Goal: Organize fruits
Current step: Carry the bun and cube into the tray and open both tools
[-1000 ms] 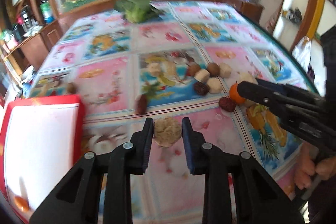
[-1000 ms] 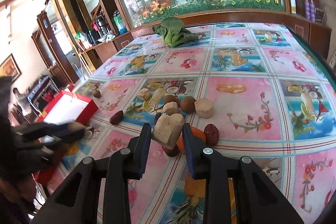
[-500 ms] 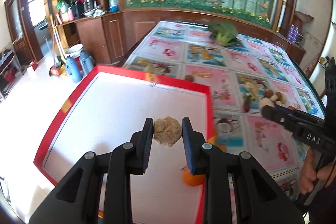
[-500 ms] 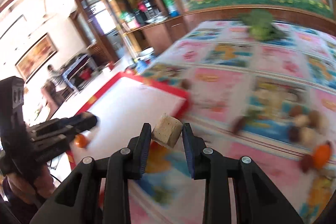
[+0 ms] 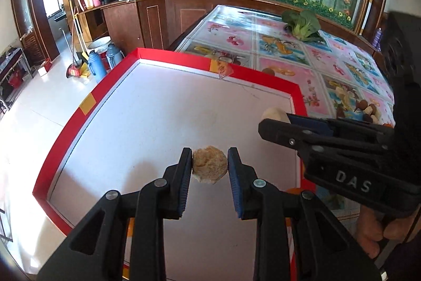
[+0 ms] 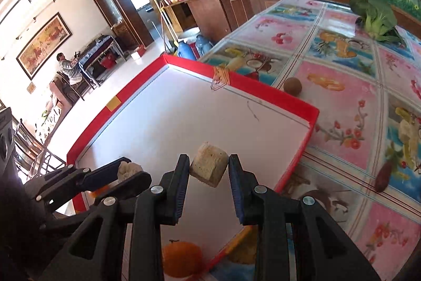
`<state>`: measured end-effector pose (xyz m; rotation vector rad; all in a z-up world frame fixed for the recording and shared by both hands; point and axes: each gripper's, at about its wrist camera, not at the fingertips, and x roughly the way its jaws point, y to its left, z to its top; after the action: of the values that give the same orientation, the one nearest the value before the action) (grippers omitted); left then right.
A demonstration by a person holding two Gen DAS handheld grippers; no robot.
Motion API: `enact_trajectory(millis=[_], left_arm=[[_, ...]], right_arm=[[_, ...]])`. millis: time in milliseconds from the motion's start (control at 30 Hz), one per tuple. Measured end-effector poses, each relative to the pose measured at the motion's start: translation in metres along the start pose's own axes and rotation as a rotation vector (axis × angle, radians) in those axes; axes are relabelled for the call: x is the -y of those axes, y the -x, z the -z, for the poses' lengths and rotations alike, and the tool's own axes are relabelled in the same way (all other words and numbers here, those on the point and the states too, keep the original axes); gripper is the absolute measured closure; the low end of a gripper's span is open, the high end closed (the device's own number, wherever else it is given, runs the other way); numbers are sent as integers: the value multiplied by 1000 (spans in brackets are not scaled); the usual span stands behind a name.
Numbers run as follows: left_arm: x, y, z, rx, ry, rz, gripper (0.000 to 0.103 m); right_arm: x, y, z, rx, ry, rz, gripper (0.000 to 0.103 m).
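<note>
The tray [image 5: 168,62] sits at the table's [image 6: 350,102] left edge. A round fruit [image 6: 292,87] lies just beyond the tray's far right corner. Leafy greens [image 6: 376,17] rest near the table's far edge. An orange [image 6: 181,258] lies in the tray's near corner.

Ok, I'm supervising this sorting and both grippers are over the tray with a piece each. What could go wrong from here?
1. The left gripper and right gripper hang close together over the red tray; they could bump on release.
2. The round lump may roll once dropped, since the tray floor is bare and smooth.
3. The tan block is held tilted, near the tray's right rim, so it might tumble out, or strike the orange below.
</note>
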<state>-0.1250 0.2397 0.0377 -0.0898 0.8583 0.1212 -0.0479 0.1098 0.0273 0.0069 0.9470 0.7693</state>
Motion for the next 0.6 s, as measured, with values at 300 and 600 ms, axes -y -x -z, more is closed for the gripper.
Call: enact_trajectory(millis=[300, 600], left_arm=[[-8, -7, 7, -37, 3, -49, 61], [4, 10, 5, -20, -17, -71, 53]], right_arm=[[5, 6, 0, 10, -13, 4, 64], [65, 86, 14, 187, -93, 9, 55]])
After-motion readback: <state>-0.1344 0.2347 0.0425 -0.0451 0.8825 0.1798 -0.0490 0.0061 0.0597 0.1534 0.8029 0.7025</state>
